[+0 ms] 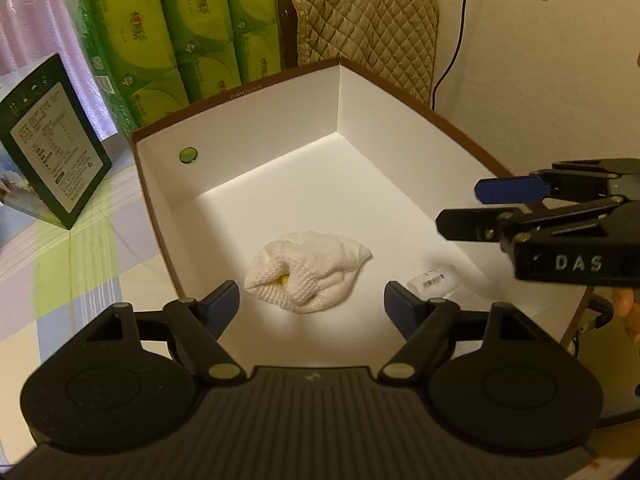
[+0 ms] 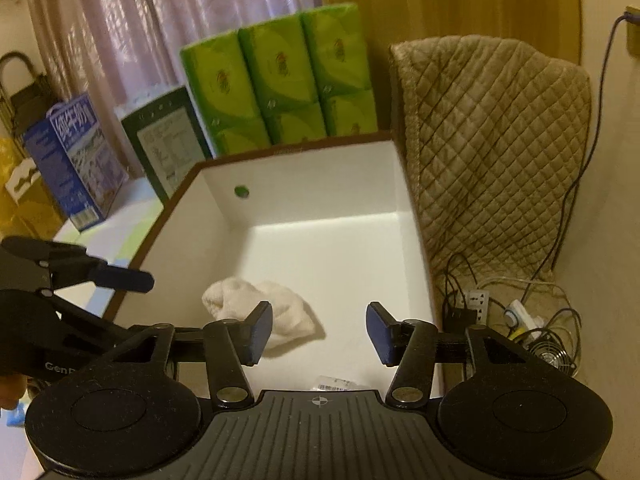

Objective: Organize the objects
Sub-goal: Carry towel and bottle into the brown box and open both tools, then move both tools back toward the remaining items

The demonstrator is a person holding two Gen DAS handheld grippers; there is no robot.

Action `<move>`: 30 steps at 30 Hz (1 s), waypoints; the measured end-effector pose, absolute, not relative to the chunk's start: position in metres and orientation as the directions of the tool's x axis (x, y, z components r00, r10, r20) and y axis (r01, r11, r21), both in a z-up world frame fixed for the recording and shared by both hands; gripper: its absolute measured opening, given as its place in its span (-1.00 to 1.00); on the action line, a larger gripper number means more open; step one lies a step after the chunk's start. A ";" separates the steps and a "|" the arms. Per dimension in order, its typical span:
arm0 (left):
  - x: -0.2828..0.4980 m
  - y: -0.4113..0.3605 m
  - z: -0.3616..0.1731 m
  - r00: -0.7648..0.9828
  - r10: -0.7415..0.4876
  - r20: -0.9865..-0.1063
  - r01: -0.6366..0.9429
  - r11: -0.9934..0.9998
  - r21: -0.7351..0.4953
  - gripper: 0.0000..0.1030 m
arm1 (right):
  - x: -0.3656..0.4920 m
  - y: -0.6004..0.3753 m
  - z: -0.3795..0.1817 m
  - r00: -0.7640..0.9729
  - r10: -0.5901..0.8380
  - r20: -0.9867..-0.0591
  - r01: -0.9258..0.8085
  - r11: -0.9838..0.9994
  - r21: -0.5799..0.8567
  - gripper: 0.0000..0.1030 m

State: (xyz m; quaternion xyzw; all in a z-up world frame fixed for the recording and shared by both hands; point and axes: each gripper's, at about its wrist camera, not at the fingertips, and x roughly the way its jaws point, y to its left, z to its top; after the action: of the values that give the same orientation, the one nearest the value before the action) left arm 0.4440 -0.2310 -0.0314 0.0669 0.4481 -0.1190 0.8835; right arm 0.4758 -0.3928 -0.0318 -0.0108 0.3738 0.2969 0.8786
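Observation:
A large white box with a brown rim (image 1: pixel 288 78) (image 2: pixel 304 148) stands on the table. On its floor lies a crumpled white cloth (image 1: pixel 308 274) (image 2: pixel 240 300) and a small white packet with a barcode label (image 1: pixel 432 280) (image 2: pixel 336 384). My left gripper (image 1: pixel 312 300) hovers open over the box's near edge, the cloth just ahead of its fingers. My right gripper (image 2: pixel 318 332) is open above the box too, empty, and shows in the left wrist view (image 1: pixel 460 208) reaching in from the right. The left gripper (image 2: pixel 136 280) appears at the left of the right wrist view.
Green tissue packs (image 1: pixel 180 36) (image 2: pixel 280 76) stand behind the box. A dark green carton (image 1: pixel 52 140) (image 2: pixel 168 144) and a blue milk carton (image 2: pixel 76 160) sit on the checked tablecloth (image 1: pixel 72 264) at left. A quilted beige cover (image 2: pixel 492 144), power strip (image 2: pixel 476 304) and cables lie right.

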 end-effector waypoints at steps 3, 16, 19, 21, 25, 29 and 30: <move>0.436 -0.225 -0.022 0.584 -0.156 -0.797 0.259 0.966 0.001 0.54 | 0.470 -0.399 -0.023 0.562 0.513 -0.649 -0.516 0.830 0.209 0.05; 0.365 -0.159 0.015 0.636 -0.105 -0.764 0.104 0.993 -0.050 0.55 | 0.406 -0.426 0.000 0.579 0.554 -0.598 -0.496 0.822 0.282 0.07; 0.342 -0.142 0.017 0.634 -0.077 -0.770 0.060 0.997 -0.050 0.55 | 0.388 -0.427 0.004 0.572 0.562 -0.597 -0.504 0.816 0.285 0.07; 0.329 -0.132 0.018 0.633 -0.060 -0.772 0.034 0.998 -0.049 0.55 | 0.377 -0.426 0.006 0.567 0.569 -0.595 -0.510 0.810 0.289 0.07; 0.303 -0.115 0.021 0.633 -0.035 -0.773 -0.011 0.998 -0.054 0.55 | 0.356 -0.420 0.010 0.551 0.590 -0.590 -0.528 0.794 0.301 0.07; 0.284 -0.100 0.022 0.633 -0.009 -0.774 -0.045 0.998 -0.048 0.55 | 0.334 -0.406 0.010 0.517 0.616 -0.594 -0.559 0.769 0.312 0.07; 0.278 -0.095 0.021 0.632 -0.001 -0.775 -0.056 0.997 -0.046 0.55 | 0.328 -0.401 0.009 0.504 0.623 -0.598 -0.567 0.761 0.315 0.07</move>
State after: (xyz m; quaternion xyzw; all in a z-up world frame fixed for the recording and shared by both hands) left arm 0.2782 -0.0951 0.0212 -0.0328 0.4285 0.0152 0.9028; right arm 0.3278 -0.4006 0.0087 0.0388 0.3606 0.3436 0.8663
